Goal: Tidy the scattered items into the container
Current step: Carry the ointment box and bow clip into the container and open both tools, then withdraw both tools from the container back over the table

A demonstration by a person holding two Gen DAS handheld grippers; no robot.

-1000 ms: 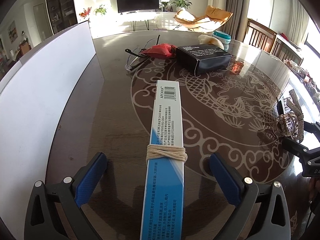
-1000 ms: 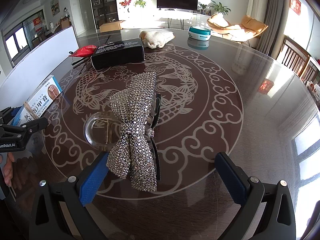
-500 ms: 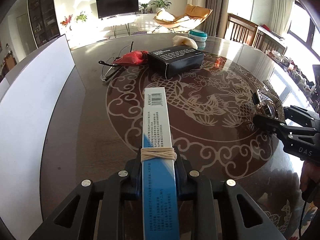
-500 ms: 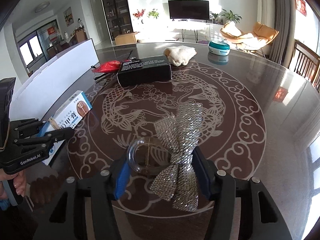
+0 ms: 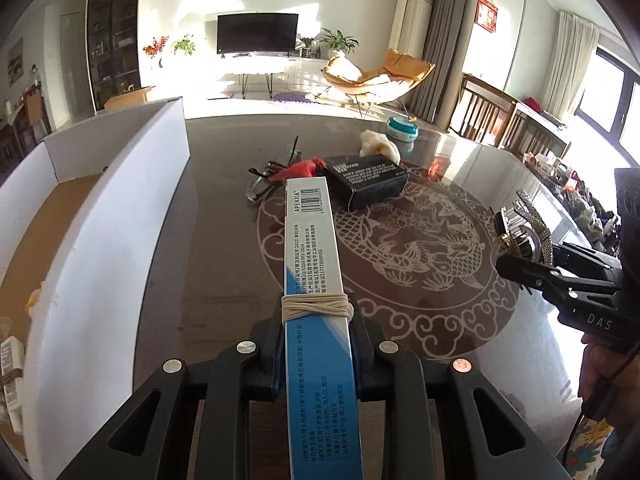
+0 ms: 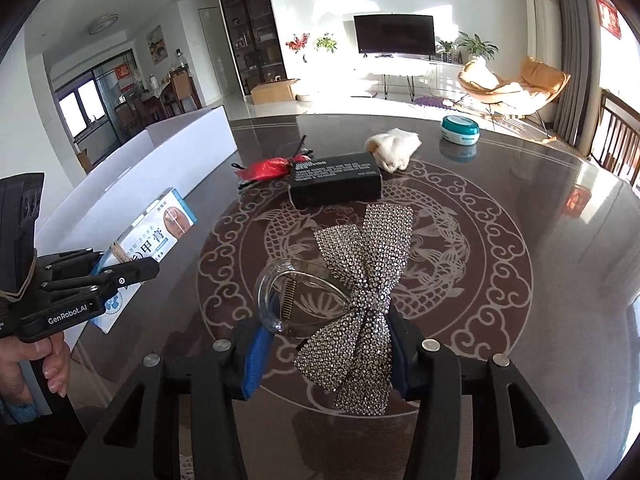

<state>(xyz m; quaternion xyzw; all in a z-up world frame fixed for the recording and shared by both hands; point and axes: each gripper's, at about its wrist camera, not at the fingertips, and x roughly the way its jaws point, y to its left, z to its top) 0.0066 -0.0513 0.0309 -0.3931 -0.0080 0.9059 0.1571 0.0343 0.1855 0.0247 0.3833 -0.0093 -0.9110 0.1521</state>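
Note:
My left gripper [image 5: 316,360] is shut on a long blue-and-white ointment box [image 5: 312,248] wound with a rubber band, held above the table; the same box [image 6: 160,236] shows at the left of the right wrist view. My right gripper [image 6: 326,344] is shut on a rhinestone bow hair clip [image 6: 360,280] with a clear plastic claw, also lifted; the clip [image 5: 524,228] appears at the right of the left wrist view. The white cardboard container [image 5: 120,200] stands along the table's left side, open at the top, with a few items inside at its near end.
On the dark glass table [image 6: 500,240] lie a black box [image 5: 368,178], a red pouch over glasses [image 5: 296,168], a cream cloth [image 5: 378,144] and a teal round tin [image 5: 402,128]. Chairs [image 5: 484,108] stand at the far right edge.
Both grippers went from wide open to shut, the left on the ointment box and the right on the bow clip. Both then rose off the table with their items.

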